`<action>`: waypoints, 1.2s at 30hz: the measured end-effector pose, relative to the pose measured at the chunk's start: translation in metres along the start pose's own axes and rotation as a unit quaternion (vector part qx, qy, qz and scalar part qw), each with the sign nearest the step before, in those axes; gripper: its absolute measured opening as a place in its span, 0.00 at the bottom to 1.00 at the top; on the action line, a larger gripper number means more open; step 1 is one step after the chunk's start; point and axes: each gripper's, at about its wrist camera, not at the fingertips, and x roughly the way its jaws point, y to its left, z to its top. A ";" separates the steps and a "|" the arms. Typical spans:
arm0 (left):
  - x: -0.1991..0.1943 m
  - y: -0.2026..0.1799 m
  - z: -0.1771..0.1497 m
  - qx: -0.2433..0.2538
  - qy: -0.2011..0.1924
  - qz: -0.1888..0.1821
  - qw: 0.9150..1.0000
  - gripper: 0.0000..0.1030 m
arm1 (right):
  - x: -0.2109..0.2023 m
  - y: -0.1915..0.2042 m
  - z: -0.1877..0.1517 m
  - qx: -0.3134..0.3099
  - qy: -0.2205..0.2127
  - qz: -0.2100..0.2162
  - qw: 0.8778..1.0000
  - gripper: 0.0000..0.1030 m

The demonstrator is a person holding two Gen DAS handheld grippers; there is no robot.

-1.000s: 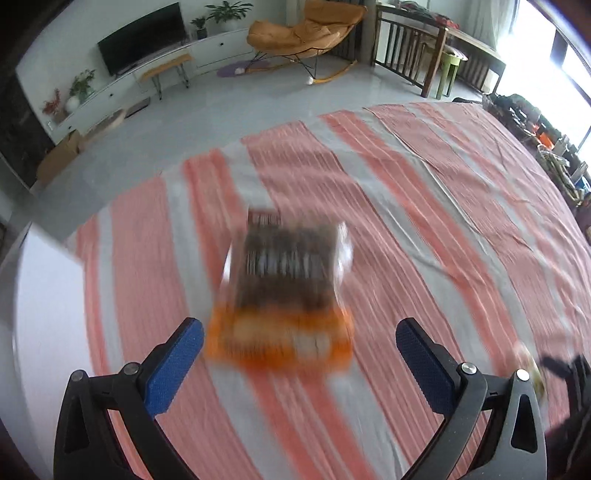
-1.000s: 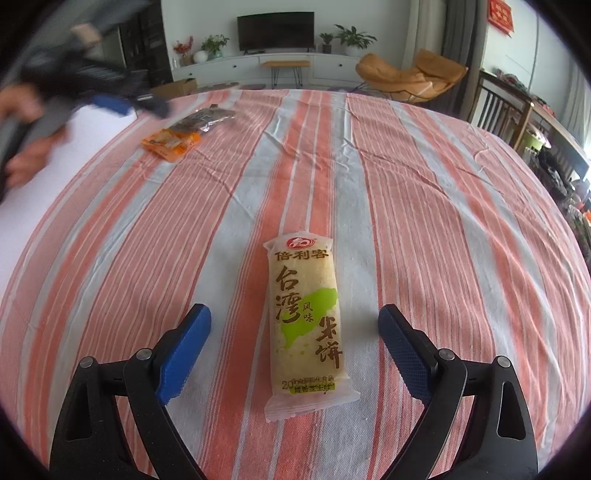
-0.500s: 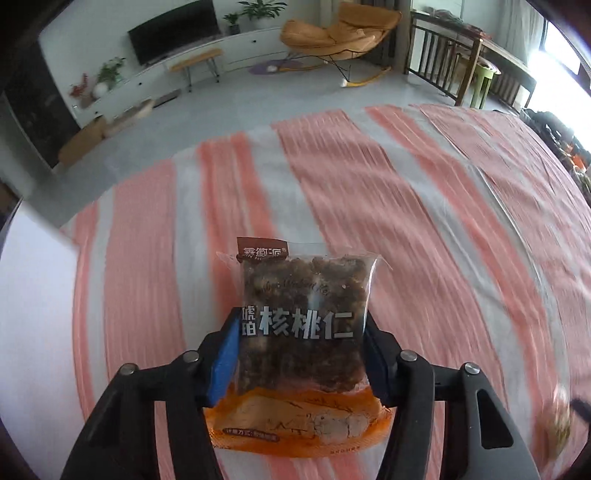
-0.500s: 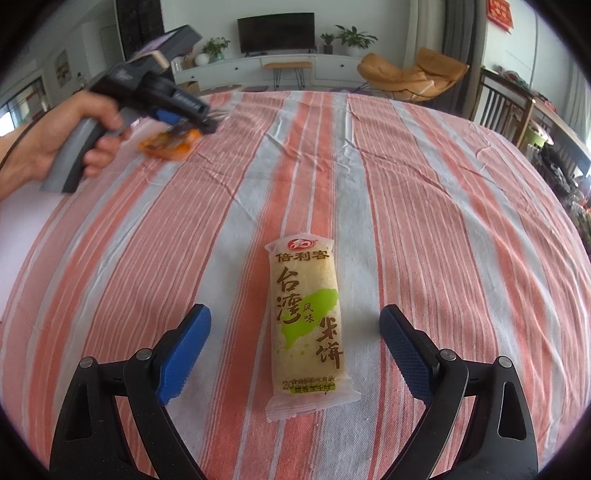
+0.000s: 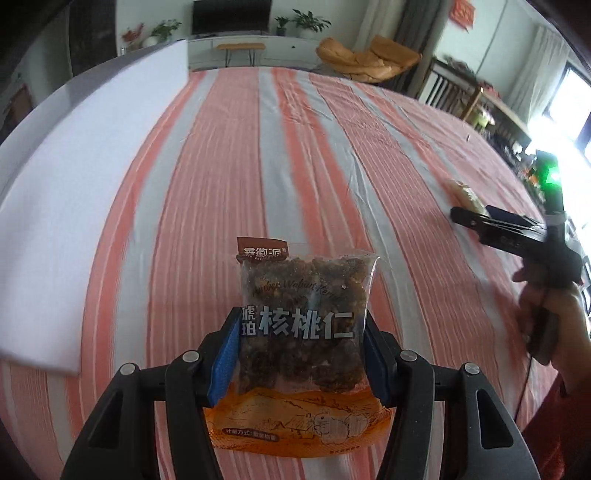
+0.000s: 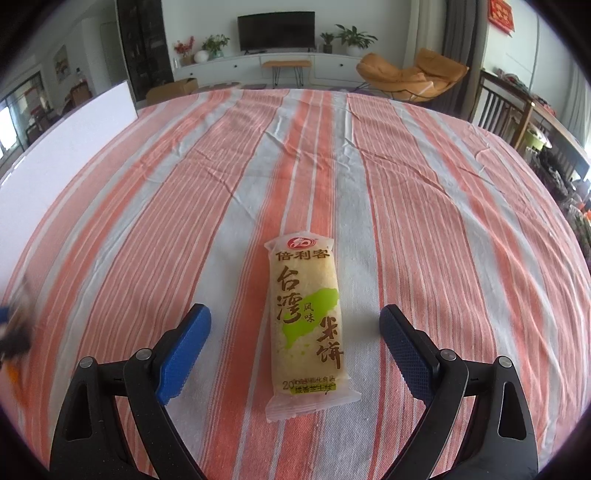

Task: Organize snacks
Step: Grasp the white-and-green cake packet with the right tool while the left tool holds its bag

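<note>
Walnuts, dark and glazed, fill the clear upper part of the walnut bag (image 5: 303,332); its lower part is printed orange with a line drawing, and a brown tab tops one corner. The left gripper (image 5: 299,354) is clenched on this bag, a blue pad pressed against each side at about mid-height, so the bag stands upright between the fingers above the striped cloth (image 5: 258,166). Whether the bag's bottom edge touches the cloth I cannot tell.

Off to the side, the rice cake (image 6: 306,317), a long sealed wrapper in pale yellow with a green patch and a red logo at its far end, lies flat on a grey stripe of the cloth, lengthwise and away from every edge. The right gripper (image 6: 295,343) is released, its blue pads (image 6: 184,343) standing well apart on either side of the wrapper's near half, touching neither it nor each other. From the left wrist view this gripper shows at the cloth's right side, held by a hand (image 5: 554,317), with the rice cake just beyond its tip.

A white board (image 5: 74,192) lies along the cloth's left edge. Beyond the far edge stand a TV (image 6: 277,31), potted plants and an orange chair (image 6: 410,75).
</note>
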 end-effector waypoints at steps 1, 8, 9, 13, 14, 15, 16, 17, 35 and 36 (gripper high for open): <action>-0.001 0.002 -0.004 0.002 -0.001 0.005 1.000 0.57 | 0.000 0.000 0.000 0.000 0.000 0.000 1.000 0.92; -0.004 -0.003 -0.010 0.003 -0.008 0.025 1.000 0.57 | 0.000 0.001 -0.001 -0.001 0.008 -0.001 1.000 0.95; -0.005 -0.002 -0.010 0.003 -0.008 0.025 1.000 0.57 | 0.000 0.002 -0.002 0.001 0.007 -0.003 1.000 0.95; 0.000 -0.009 -0.006 0.014 -0.009 0.032 0.999 0.57 | -0.001 0.002 -0.003 0.002 0.006 -0.006 1.000 0.95; 0.000 -0.009 -0.006 0.016 -0.010 0.033 0.999 0.57 | -0.001 0.002 -0.003 0.002 0.006 -0.006 1.000 0.95; 0.000 -0.010 -0.006 0.017 -0.010 0.034 0.999 0.57 | -0.001 0.002 -0.003 0.002 0.006 -0.006 1.000 0.95; 0.002 -0.012 -0.005 0.018 -0.010 0.036 0.999 0.57 | -0.001 0.001 -0.004 0.003 0.005 -0.006 1.000 0.95; 0.002 -0.013 -0.005 0.018 -0.011 0.038 0.999 0.57 | -0.002 0.001 -0.004 0.002 0.005 -0.006 1.000 0.95; 0.006 -0.017 -0.004 0.026 -0.008 0.044 0.999 0.57 | -0.001 0.000 -0.001 0.002 0.024 -0.002 1.000 0.95; 0.006 -0.016 -0.004 0.023 -0.008 0.041 0.999 0.57 | 0.000 -0.003 0.004 0.005 0.042 -0.001 0.999 0.95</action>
